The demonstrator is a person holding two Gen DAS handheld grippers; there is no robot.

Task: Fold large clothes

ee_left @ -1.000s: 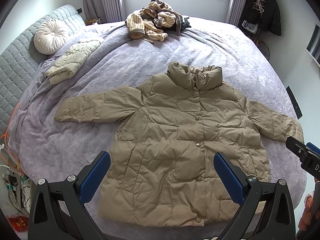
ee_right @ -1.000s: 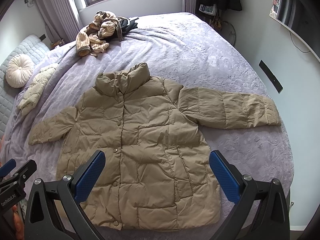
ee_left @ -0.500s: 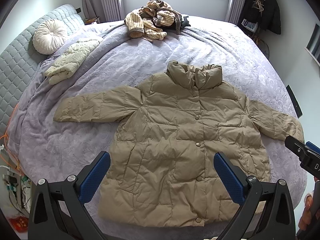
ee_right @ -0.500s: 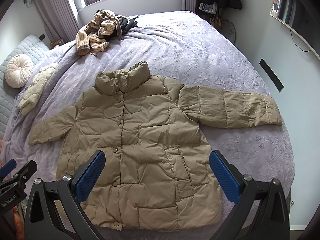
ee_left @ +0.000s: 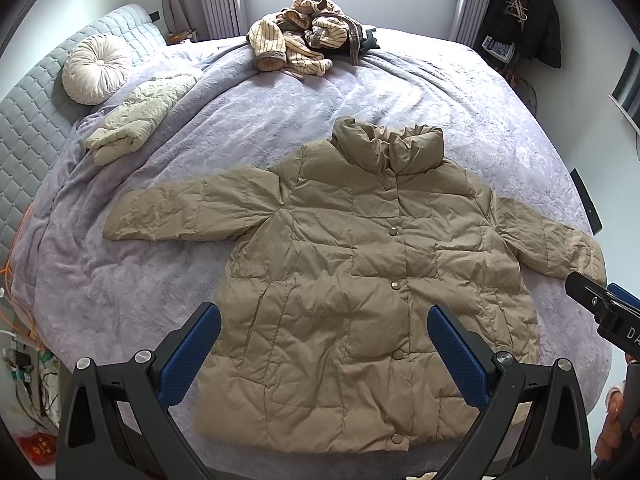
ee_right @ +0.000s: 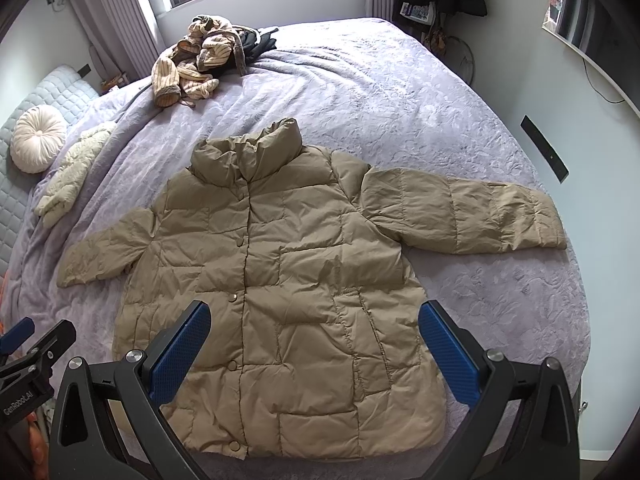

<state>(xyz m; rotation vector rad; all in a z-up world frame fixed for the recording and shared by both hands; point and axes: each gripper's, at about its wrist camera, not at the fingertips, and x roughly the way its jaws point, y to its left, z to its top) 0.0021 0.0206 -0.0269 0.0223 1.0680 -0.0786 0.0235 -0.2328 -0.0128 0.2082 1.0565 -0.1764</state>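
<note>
A tan puffer jacket (ee_left: 360,272) (ee_right: 280,272) lies flat and buttoned on the lilac bedspread (ee_left: 248,120), collar toward the window, both sleeves spread sideways. My left gripper (ee_left: 324,344) hovers open above the jacket's lower hem, holding nothing. My right gripper (ee_right: 314,340) also stands open over the lower half of the jacket, empty. The right gripper's black body (ee_left: 604,312) shows at the right edge of the left wrist view, beyond the jacket's right cuff. The left gripper's body (ee_right: 32,352) shows at the left edge of the right wrist view.
A heap of striped clothes (ee_left: 304,44) lies near the window. A folded cream jacket (ee_left: 140,116) and a round cushion (ee_left: 94,70) sit by the quilted headboard (ee_left: 24,120). Dark coats (ee_left: 528,12) hang at the right. Cables (ee_left: 24,344) lie on the floor left.
Both grippers have drifted very slightly; the jacket sits a touch lower and the far bed shows a bit more. Nothing was grasped or released.
</note>
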